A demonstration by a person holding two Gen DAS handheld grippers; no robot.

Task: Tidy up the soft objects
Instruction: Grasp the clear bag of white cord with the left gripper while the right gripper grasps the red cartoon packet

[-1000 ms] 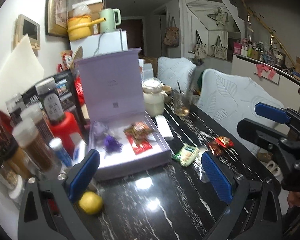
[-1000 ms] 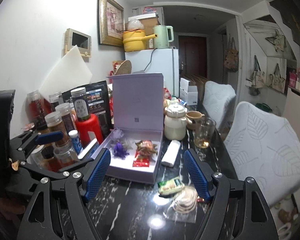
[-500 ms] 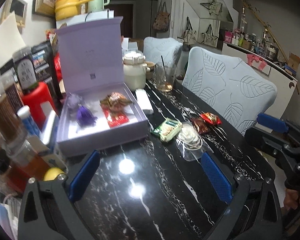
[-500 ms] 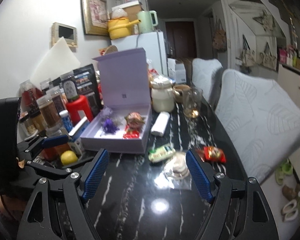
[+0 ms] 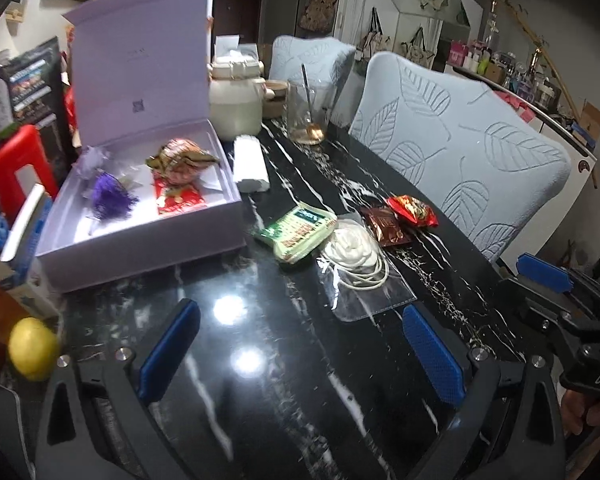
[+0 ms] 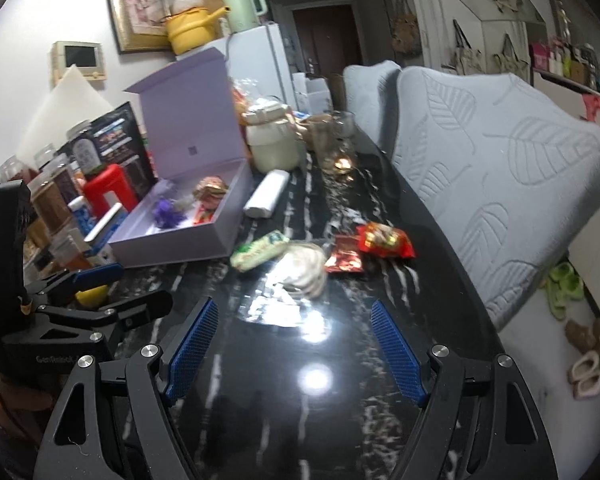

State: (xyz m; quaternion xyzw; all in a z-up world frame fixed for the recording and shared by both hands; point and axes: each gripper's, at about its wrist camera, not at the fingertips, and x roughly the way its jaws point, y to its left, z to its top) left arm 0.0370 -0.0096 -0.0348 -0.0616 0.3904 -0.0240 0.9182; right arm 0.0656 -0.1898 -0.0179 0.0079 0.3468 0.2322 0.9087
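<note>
Both the left gripper and the right gripper tilt downward side by side, jaws spread wide and holding nothing.

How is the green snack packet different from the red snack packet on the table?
The green packet is pale green and lies close to the open purple box; the red packet is shiny red and lies near the chair-side edge. The green one touches the clear bag; the red one does not. Both lie flat outside the box.

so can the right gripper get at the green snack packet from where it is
Probably yes. The right gripper is open and empty, and the green snack packet lies uncovered on the black table ahead, though the clear bag lies close beside it.
</note>
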